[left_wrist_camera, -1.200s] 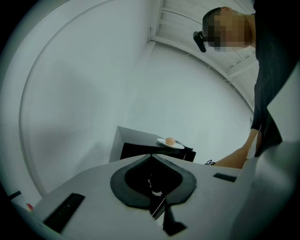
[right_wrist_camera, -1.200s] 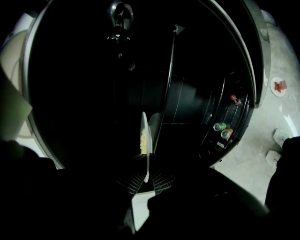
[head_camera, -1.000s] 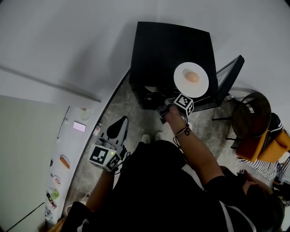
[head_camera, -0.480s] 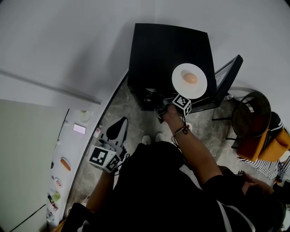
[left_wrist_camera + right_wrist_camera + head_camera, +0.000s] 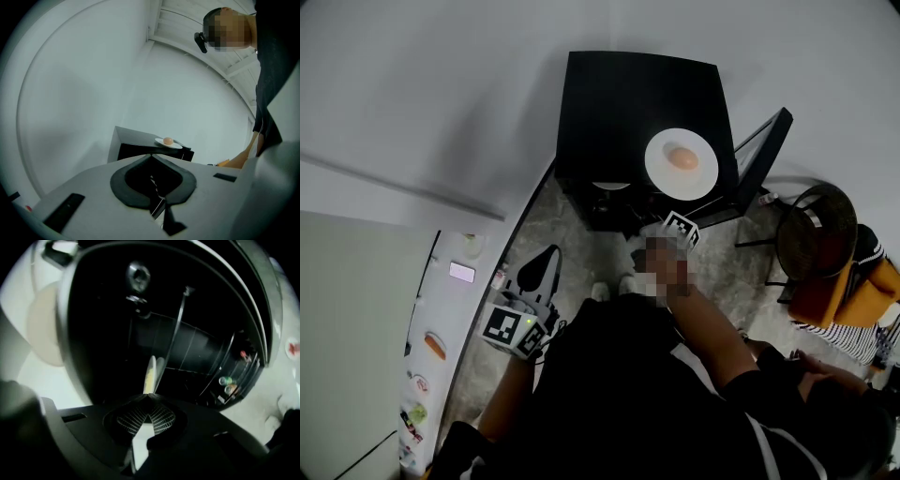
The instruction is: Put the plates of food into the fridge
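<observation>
Plate [image 5: 151, 371] of food sat inside the fridge [image 5: 628, 94], just past my right claw [image 5: 149, 395], which had just clenched empty, so that one looked placed; second plate [image 5: 681, 161] waited on top for its turn.

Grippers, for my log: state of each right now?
Left gripper: closed, empty.
Right gripper: closed, empty; plate ahead of its tips, not held.

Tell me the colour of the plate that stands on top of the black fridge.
White. The plate shows best in the head view, on the fridge.
</observation>
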